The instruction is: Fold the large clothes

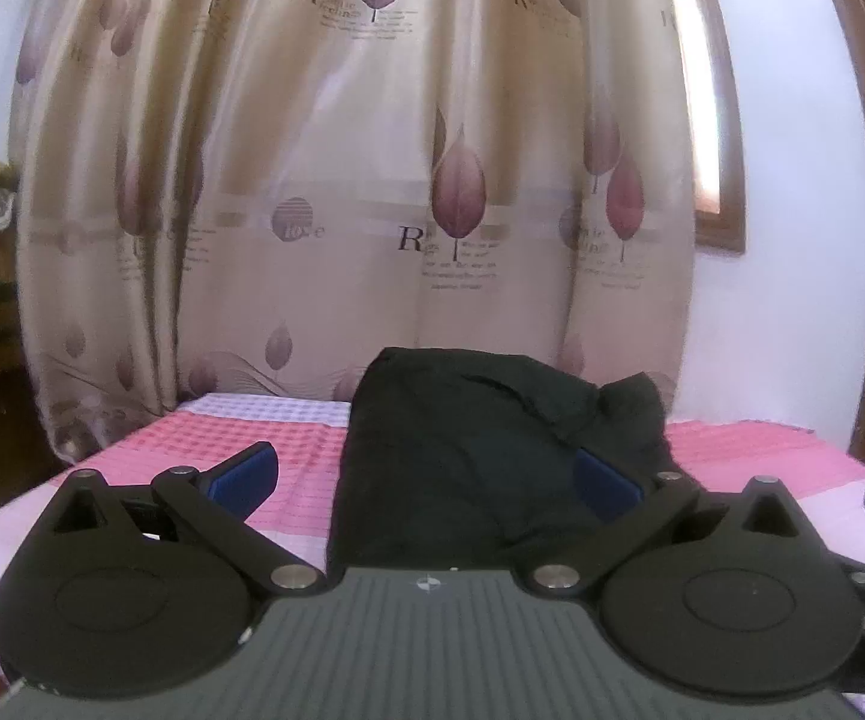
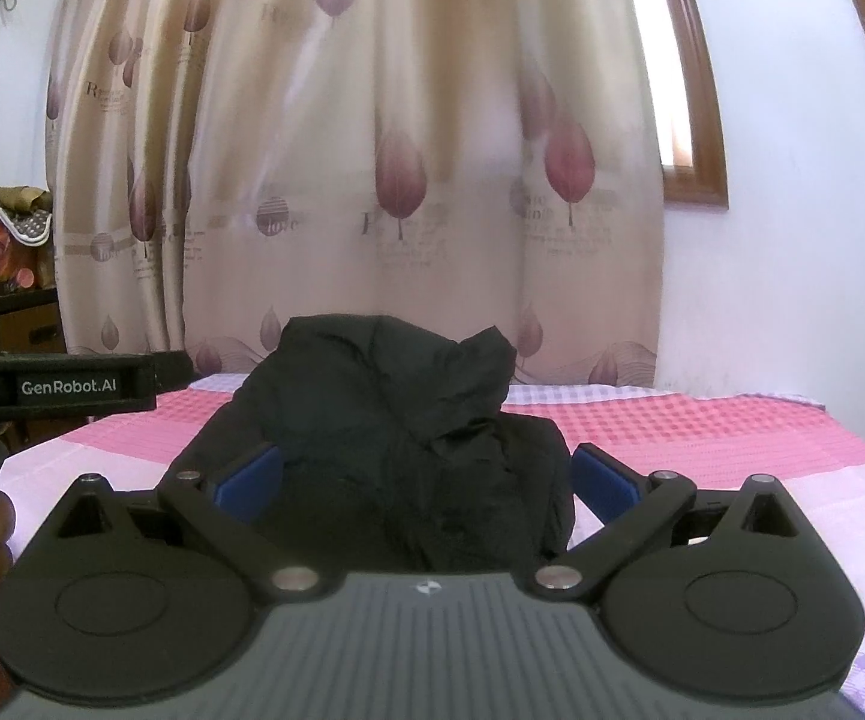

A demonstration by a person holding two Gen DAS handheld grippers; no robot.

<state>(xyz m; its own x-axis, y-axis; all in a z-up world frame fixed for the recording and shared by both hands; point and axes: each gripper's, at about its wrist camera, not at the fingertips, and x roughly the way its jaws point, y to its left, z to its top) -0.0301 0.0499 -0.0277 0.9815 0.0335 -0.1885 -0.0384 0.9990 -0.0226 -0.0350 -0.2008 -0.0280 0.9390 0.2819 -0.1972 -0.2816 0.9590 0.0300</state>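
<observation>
Plainly, both claws are standing wide apart and gripping nothing: the left claw [image 1: 426, 483] is hovering over the near left part of a black garment [image 1: 480, 456], and the right claw [image 2: 426, 483] is hovering over its near right part [image 2: 396, 450]. The garment is lying bunched on a bed with a pink and lilac checked sheet [image 1: 288, 450], running from the near edge toward the far curtain [image 1: 342, 180], with a rumpled hump at its far end. Judging from that heap, the step in hand is probably taking hold to spread or start a fold; doing it well means each claw is closing on a single outer edge or corner and not a wad of layers, with the two grips well apart so the cloth is being drawn taut and level before it is laid over. What kind of garment it is stays unclear, since the dark cloth is swallowing its seams, and any sleeves, legs or collar are lost in the folds. Its near hem is hidden under both claw bodies. In the right wrist view the left device [image 2: 66, 387] is cut off at the frame's left edge.
</observation>
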